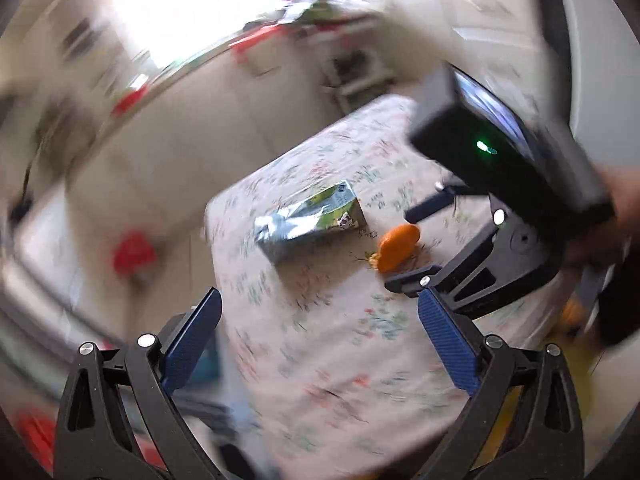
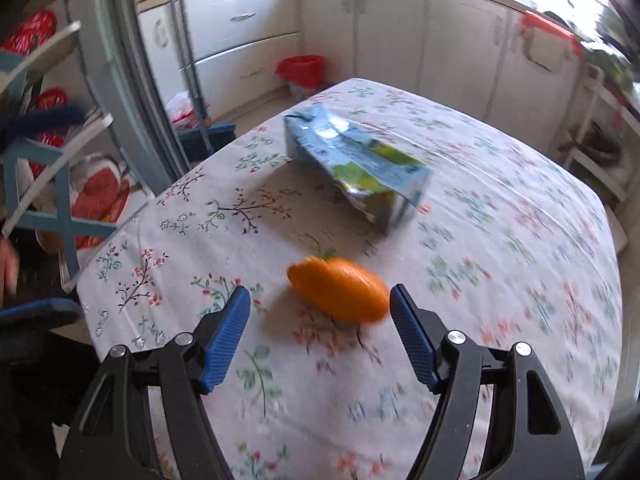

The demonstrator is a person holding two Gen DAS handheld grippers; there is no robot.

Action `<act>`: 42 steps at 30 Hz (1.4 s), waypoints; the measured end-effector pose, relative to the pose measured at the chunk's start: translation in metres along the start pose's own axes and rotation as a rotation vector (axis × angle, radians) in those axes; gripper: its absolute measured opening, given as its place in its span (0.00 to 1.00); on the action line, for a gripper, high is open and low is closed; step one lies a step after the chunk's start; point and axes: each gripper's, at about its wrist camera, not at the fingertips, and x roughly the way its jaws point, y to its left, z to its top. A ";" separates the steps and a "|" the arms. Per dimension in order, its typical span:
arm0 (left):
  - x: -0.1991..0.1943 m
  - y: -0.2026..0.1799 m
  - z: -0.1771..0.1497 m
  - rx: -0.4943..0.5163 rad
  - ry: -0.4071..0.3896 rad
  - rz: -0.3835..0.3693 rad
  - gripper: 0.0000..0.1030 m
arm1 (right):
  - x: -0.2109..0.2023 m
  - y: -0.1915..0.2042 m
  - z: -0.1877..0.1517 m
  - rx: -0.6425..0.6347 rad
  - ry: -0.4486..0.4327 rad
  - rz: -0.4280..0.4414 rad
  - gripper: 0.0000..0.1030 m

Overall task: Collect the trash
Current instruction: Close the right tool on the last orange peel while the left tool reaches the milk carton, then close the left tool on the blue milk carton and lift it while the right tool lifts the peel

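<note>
Both grippers (image 1: 320,312) (image 2: 320,316) gape empty over orange peel (image 2: 339,290), crumpled carton (image 2: 356,164) apparently behind, blurred

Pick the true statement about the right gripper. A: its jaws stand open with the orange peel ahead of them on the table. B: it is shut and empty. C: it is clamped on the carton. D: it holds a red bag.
A: the right gripper is open, and the orange peel lies on the tablecloth, ungripped.

No legible text found. Print on crumpled silver, green and blue foil-lined carton (image 2: 356,168), lying at twelve o'clock from orange peel piece (image 2: 340,294) on floral tablecloth (image 2: 500,240), blurred beyond reading.
</note>
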 end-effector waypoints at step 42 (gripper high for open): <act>0.173 0.015 0.054 -0.089 0.605 -0.466 0.57 | -0.031 -0.121 -0.022 0.231 0.161 0.100 0.49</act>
